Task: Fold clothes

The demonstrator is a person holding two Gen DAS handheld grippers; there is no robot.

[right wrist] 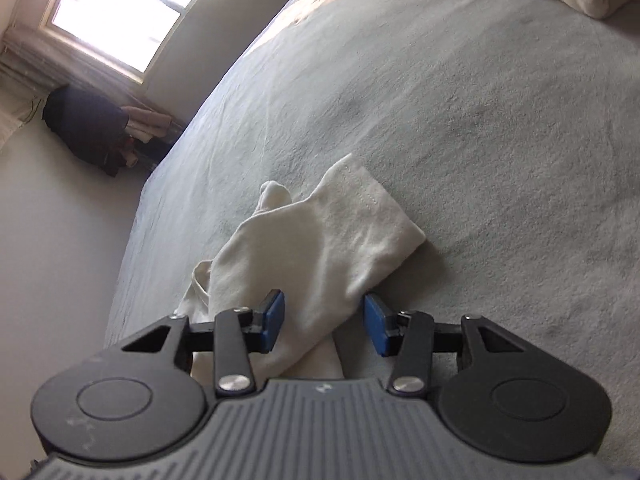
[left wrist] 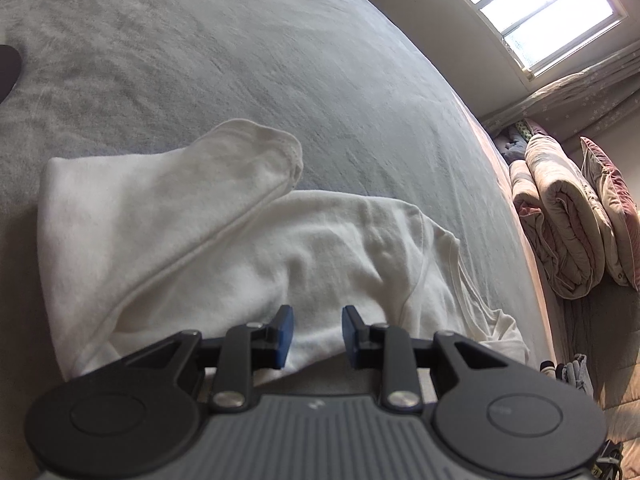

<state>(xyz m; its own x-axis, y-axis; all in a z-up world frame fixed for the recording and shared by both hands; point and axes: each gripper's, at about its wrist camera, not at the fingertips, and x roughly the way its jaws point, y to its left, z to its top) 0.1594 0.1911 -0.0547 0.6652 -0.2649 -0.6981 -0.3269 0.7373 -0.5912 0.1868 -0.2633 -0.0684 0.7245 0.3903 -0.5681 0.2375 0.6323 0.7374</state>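
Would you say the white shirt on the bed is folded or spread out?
Partly folded: the white shirt has a sleeve laid over its body, which lies narrow on the bed.

We see a white shirt (left wrist: 248,248) with no print, its seams and hems the same white, lying on a pale grey bedcover (left wrist: 240,60) of even, plain colour. In the right wrist view the shirt (right wrist: 320,240) looks creamier, and the bedcover's (right wrist: 500,160) far edge glows warm pinkish-tan. Both the left gripper (left wrist: 317,336) and the right gripper (right wrist: 325,326) have blue pads (left wrist: 285,336) on black fingers and ribbed grey bodies. The rolled quilts (left wrist: 560,220) are beige with dusty-pink linings. The curtain (left wrist: 580,92) is light with small pale stars. A dark, near-black garment (right wrist: 86,128) hangs below the bright window (right wrist: 120,12).
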